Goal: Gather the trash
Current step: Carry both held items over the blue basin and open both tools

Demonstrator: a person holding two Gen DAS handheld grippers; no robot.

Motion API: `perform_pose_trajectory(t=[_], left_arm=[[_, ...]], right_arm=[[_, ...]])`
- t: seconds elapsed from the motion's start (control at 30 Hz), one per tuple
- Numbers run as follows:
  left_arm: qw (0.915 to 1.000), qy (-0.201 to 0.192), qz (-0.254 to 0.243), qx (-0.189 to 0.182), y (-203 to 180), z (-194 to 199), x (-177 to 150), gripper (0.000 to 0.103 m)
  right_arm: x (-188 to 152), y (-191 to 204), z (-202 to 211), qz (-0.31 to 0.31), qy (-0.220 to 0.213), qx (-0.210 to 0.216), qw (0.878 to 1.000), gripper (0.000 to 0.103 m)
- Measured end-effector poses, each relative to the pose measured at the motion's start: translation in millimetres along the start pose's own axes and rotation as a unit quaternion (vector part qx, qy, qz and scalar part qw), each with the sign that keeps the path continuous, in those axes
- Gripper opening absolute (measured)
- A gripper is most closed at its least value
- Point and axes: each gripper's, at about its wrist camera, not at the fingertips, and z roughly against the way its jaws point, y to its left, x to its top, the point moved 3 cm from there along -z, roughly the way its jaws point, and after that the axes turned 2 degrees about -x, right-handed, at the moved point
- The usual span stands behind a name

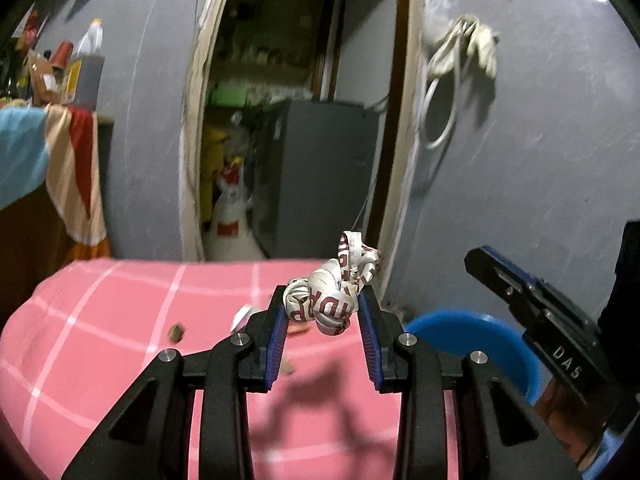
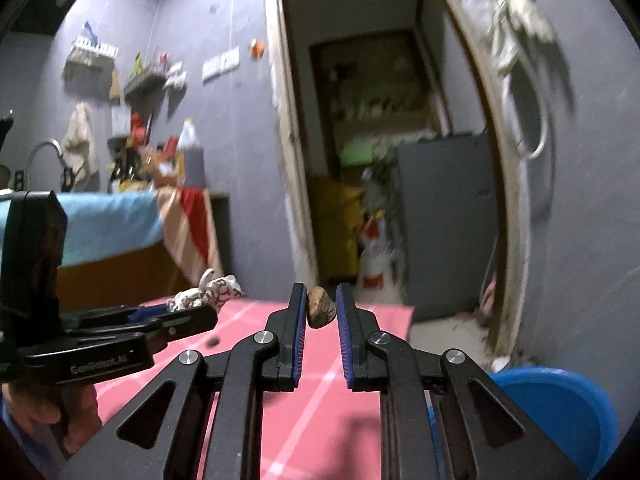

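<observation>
My left gripper (image 1: 323, 312) is shut on a crumpled white wrapper with red letters (image 1: 320, 300), held above the pink checked tablecloth (image 1: 120, 320). The wrapper also shows in the right wrist view (image 2: 208, 294), held in the left gripper (image 2: 188, 312). My right gripper (image 2: 322, 306) is shut on a small brown scrap (image 2: 320, 306), held above the cloth (image 2: 312, 408). The right gripper shows in the left wrist view (image 1: 480, 258) at the right. A blue bin (image 1: 472, 340) stands below the table's right edge; it also shows in the right wrist view (image 2: 560, 412).
Small brown crumbs (image 1: 176, 332) and a white paper scrap (image 1: 242, 316) lie on the cloth. A doorway (image 1: 296, 120) opens ahead onto a grey cabinet (image 1: 320, 172). A cluttered counter with a blue cloth (image 2: 104, 220) stands at the left. Grey walls (image 1: 540, 160) stand behind.
</observation>
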Motion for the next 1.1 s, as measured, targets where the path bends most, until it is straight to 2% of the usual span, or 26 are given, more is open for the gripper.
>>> perform_pose_trajectory(t=[0.23,0.43,0.63,0.73,0.97,1.1], left_arm=[[0.9991,-0.026,-0.015,-0.03,-38.1,-6.0,13.2,0.03],[0.9979,-0.015,-0.023,-0.059,-76.6,-22.3,12.9,0.03],[0.9957,0.02,-0.03,-0.086,-110.0,-46.9,7.7,0.03],[0.9941,0.047,-0.032,-0.092,-120.9,-61.5,3.3,0.03],[0.9871,0.124,-0.026,-0.098,-134.2,-96.0,-15.4,0.03],[0.9832,0.153,-0.019,-0.098,-134.8,-107.2,-29.9,0.03]], right_arm=[[12.0,-28.6,31.0,-0.003,-0.064,-0.062,0.996,0.013],[10.3,-57.7,47.8,-0.011,-0.073,-0.108,0.991,0.013],[1.5,-89.5,58.8,-0.031,-0.052,-0.144,0.988,0.013],[-5.0,-106.7,57.9,-0.05,-0.028,-0.16,0.985,0.013],[-18.7,-125.5,51.5,-0.074,0.027,-0.174,0.982,0.013],[-24.3,-130.4,47.4,-0.08,0.051,-0.176,0.98,0.014]])
